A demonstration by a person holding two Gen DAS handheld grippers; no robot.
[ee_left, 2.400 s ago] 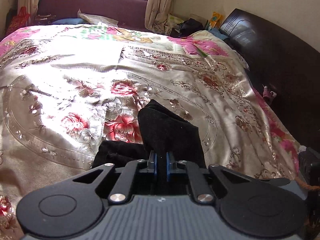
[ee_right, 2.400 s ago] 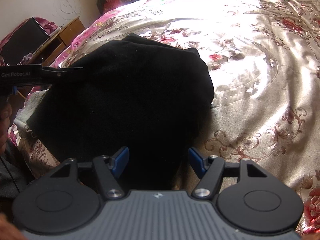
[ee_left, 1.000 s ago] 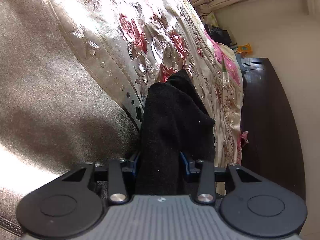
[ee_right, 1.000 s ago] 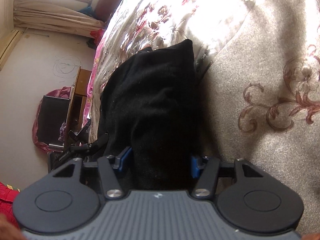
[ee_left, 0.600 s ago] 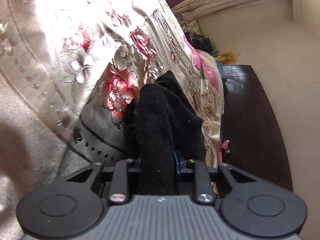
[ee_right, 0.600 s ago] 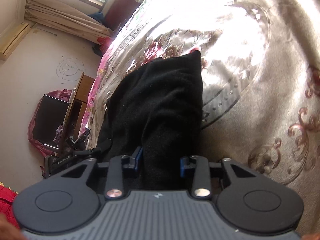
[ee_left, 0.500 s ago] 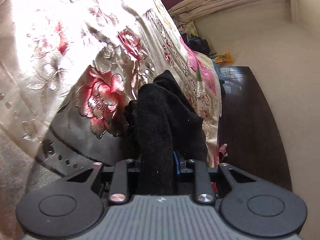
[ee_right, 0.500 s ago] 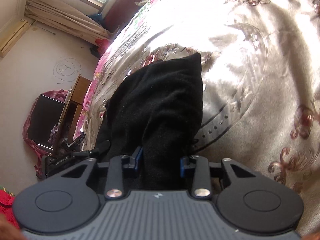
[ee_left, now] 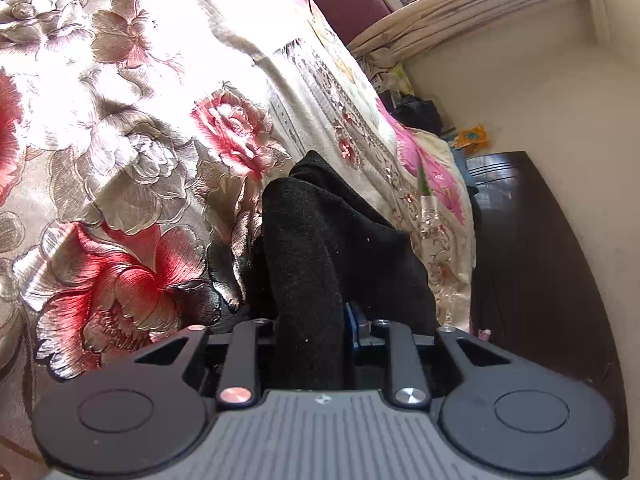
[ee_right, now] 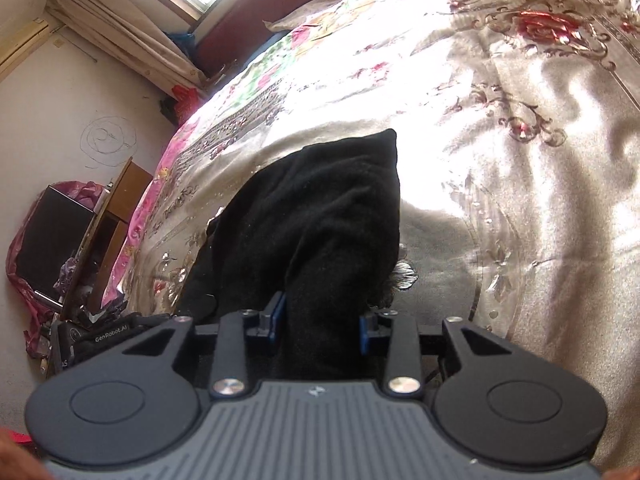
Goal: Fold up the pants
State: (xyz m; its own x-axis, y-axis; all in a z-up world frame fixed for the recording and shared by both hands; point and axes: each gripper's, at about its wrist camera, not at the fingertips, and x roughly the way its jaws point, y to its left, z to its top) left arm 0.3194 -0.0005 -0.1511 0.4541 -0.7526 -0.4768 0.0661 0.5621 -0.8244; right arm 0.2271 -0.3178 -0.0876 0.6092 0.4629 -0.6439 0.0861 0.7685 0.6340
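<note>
The black pants (ee_left: pixel 320 248) lie bunched on the floral satin bedspread (ee_left: pixel 132 128). My left gripper (ee_left: pixel 312 324) is shut on one thick fold of them, the cloth filling the gap between the blue pads. My right gripper (ee_right: pixel 320 316) is shut on the opposite edge of the pants (ee_right: pixel 328 216), which rise in a dark hump ahead of it. The left gripper (ee_right: pixel 100 338) shows at the lower left of the right wrist view, at the pants' far side.
A dark wooden headboard (ee_left: pixel 532 264) stands at the right of the left wrist view. A wooden bedside cabinet (ee_right: pixel 116 208) and a black box (ee_right: pixel 52 236) stand by the bed's left side. A window with curtains (ee_right: pixel 132 20) is at the far end.
Both grippers closed on the pants' edges about a second ago. Since then both have tilted up and moved along the bed with the cloth held.
</note>
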